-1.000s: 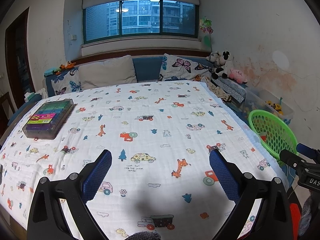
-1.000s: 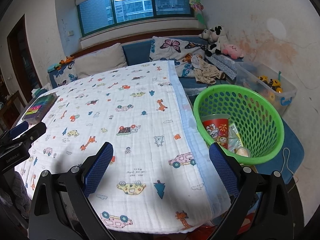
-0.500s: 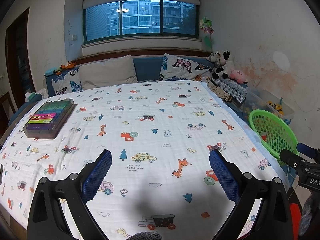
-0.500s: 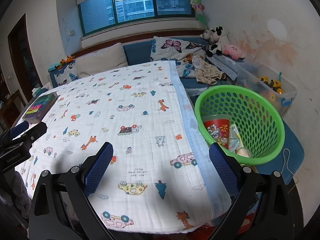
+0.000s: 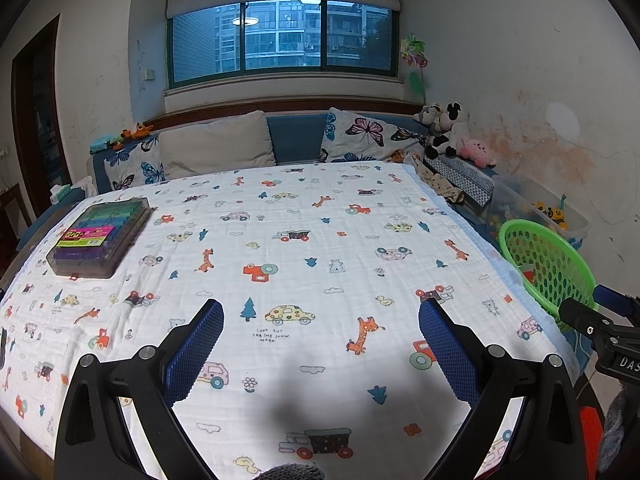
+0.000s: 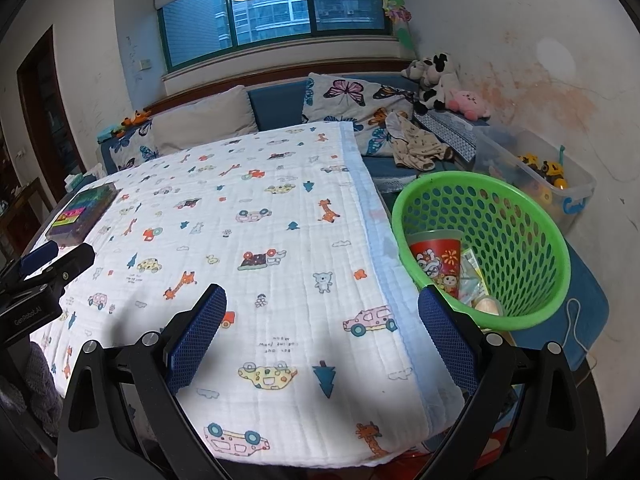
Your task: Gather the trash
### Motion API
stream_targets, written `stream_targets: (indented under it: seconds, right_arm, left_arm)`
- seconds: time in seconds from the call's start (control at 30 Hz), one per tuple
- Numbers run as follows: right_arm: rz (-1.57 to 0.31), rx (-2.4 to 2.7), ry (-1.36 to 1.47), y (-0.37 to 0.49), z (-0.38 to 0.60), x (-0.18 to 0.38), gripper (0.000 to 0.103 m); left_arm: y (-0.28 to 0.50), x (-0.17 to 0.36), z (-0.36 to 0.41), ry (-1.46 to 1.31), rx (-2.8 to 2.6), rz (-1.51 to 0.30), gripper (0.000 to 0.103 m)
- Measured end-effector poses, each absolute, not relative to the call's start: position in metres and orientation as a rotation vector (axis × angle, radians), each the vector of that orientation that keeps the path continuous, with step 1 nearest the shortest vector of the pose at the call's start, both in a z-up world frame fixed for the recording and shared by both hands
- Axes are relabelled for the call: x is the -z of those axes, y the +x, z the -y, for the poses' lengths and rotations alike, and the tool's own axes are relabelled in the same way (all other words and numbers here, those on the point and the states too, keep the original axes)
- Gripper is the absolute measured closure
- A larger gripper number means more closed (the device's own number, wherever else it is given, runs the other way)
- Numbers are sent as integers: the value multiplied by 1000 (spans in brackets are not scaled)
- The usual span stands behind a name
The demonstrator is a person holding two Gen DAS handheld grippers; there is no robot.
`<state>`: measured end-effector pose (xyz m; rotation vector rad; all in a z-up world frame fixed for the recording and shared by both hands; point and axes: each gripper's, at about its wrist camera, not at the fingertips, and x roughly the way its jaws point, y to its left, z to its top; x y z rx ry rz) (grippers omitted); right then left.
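Green basket (image 6: 520,216) at right of frame holds red cup (image 6: 436,262) and wrappers (image 6: 472,276). Printed blanket (image 5: 320,240) shows no trash, only box (image 5: 100,236) upper left. Left gripper (image 5: 320,344), right gripper (image 6: 322,330) both spread, empty. Collecting looks nearly finished.

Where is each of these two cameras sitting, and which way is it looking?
Left wrist: on the left gripper, facing up the bed toward the window; its open blue fingers show, the right gripper at the edge.
Right wrist: on the right gripper, facing the bed's right side and green basket; open fingers.
Both see blanket, basket, window.
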<state>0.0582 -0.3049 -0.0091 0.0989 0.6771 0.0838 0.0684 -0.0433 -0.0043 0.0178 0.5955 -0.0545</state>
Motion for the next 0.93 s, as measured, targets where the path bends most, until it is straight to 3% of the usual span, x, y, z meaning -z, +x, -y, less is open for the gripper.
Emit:
stream_targets:
  seconds: [0.93]
  right_arm:
    - [-685,-106,85,62,299,12,7]
  left_arm:
    - [69,5,41,18,30,-604,8]
